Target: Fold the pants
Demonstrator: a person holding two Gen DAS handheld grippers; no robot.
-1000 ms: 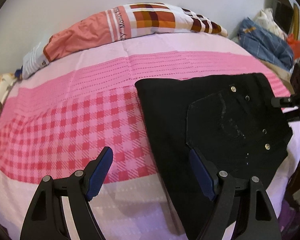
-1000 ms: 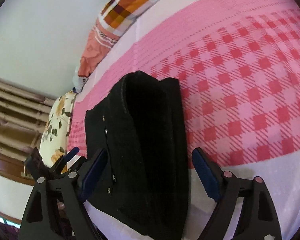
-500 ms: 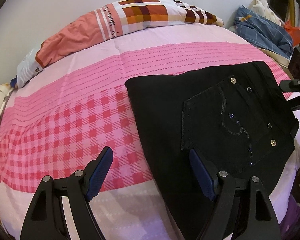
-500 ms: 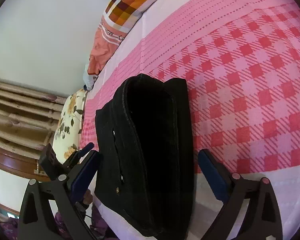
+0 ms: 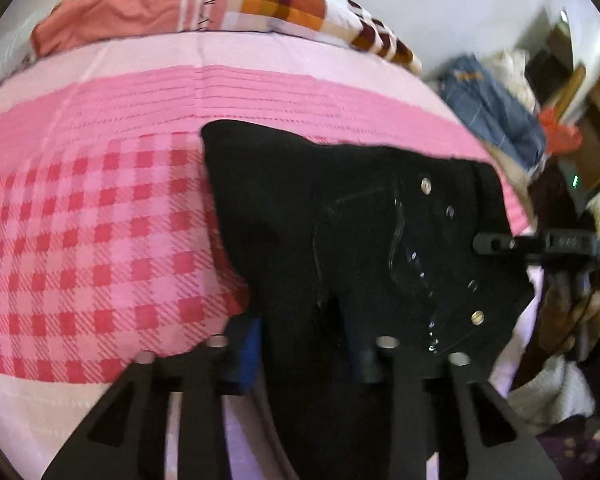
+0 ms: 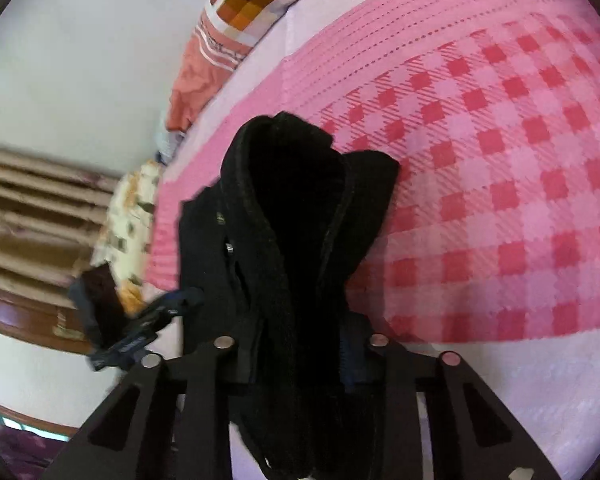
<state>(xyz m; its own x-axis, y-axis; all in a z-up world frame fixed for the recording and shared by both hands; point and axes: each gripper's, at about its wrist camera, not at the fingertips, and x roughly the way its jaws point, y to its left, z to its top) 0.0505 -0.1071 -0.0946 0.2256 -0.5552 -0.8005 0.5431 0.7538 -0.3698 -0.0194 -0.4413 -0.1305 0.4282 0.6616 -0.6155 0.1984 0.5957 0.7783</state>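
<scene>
- Pants [image 5: 340, 216] were already folded down to a compact black bundle on the pink checked bed [image 5: 92, 232], pocket side up, so you looked close to done.
- Left tool [image 5: 300, 344] had its fingers pinched on the bundle's near edge.
- Right tool [image 6: 300, 344] was clamped on the thick waistband end [image 6: 296, 184], cloth bunched between its fingers.
- What was left, by my reading: one last fold or a carry-off; I couldn't tell which.
</scene>
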